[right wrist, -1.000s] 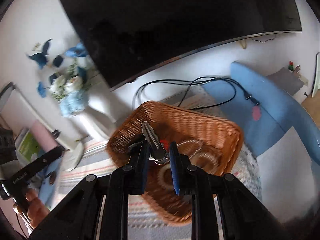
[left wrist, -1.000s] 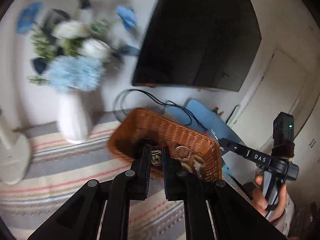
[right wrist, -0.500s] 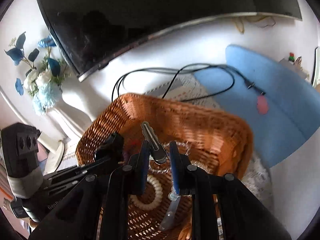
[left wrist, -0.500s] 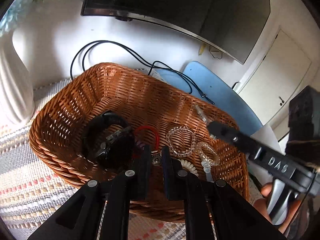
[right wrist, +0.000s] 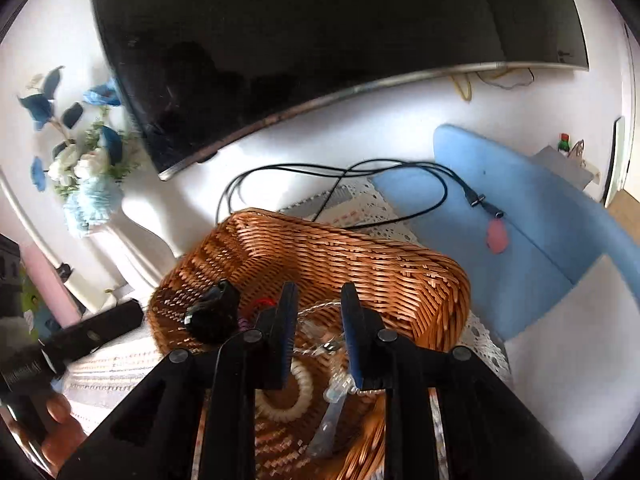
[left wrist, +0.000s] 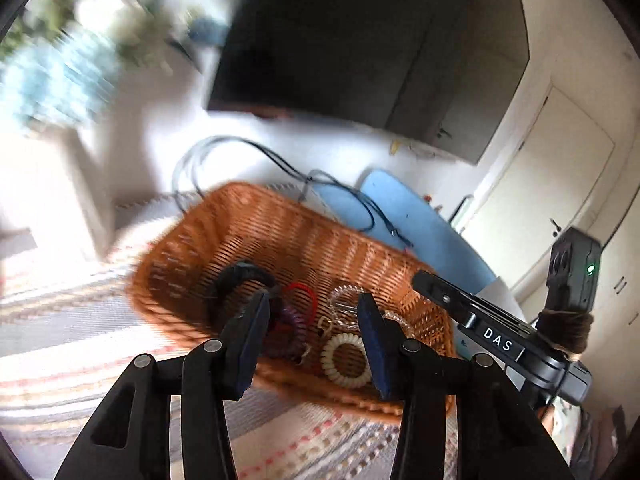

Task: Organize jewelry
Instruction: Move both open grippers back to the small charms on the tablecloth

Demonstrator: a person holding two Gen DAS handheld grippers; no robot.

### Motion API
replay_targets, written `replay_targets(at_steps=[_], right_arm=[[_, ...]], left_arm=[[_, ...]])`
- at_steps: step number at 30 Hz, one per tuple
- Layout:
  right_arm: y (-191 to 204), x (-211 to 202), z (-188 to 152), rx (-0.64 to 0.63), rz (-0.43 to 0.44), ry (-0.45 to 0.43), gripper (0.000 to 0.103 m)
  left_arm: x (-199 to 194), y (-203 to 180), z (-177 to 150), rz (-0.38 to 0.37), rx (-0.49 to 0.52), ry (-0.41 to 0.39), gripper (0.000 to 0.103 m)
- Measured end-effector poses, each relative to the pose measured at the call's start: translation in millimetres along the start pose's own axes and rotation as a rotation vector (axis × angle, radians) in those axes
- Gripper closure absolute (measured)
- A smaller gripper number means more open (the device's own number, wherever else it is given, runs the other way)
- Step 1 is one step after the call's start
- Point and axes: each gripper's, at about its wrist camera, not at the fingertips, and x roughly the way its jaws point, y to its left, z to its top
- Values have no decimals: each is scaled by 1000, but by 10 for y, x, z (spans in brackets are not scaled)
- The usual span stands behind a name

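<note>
We are working over the wicker basket (left wrist: 280, 248), which is sitting on a striped cloth (left wrist: 60, 344) in front of a dark screen (right wrist: 320, 40), with a blue pad (right wrist: 520, 216) to its right. The jewelry is lying inside it: a black watch (left wrist: 240, 276) at the left, a red band (left wrist: 302, 292) beside it, a cream coil tie (left wrist: 346, 364) near the front rim, clear beads (left wrist: 344, 300) further back. Our left gripper (left wrist: 314, 312) is hovering with fingers wide and empty; our right gripper (right wrist: 316, 304) is holding a narrower gap, also empty. We are judging that closing here could snag two tangled pieces together, or catch the weave. The flowers (left wrist: 60, 60) are blurring out, and the clear pieces under the right fingers are hard to separate.
</note>
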Motion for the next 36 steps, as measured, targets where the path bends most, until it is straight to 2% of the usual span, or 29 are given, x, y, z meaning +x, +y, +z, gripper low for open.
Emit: replay_targets(at_steps=[4,6,8,12,15,16,18,21,25,27,30,32,34,36], right_arm=[[256,-328,-170,-71,48,-14,77],[434,-448,-364,-122,71,-3,76],[572,-470,-553,-147,122,45,76],[826,-437,-874,-220,167,146,76],[990,-380,-1036,-265,185,220,76],[1013,-365,-1073,-266,195,233,76],[1091,-299,-1160,-272,214,271,76],[1203,-156,-1303,-296,204,336,76],[1360,15,-1477,-309,231,403,76],[1464,81,-1512,-324,196,398,76],[1617,208,-1578,-392,97,394,76],[1676,270,-1651,-445,51,404,77],[1680,223,-1660,-478,28,379,85],[1590,179,-1636,-463,-24,358,87]], left_arm=[[-621,263,-69,63,4,-66,56],[-857,518,-155,48,-40,-61,56],[-961,730,-266,30,-72,-45,56],[-806,1100,-648,120,-84,13,56],[-527,1342,-839,155,-142,109,56],[-429,1348,-856,228,-124,162,56],[-386,1302,-876,302,-78,183,56],[-381,1227,-907,296,-36,217,56],[-285,1127,-960,360,27,259,56],[-200,1077,-996,379,47,281,56],[-157,1019,-1007,379,70,289,56],[-111,982,-1041,419,100,306,54],[-117,976,-1029,426,109,304,54],[-143,1010,-1030,412,97,309,54]])
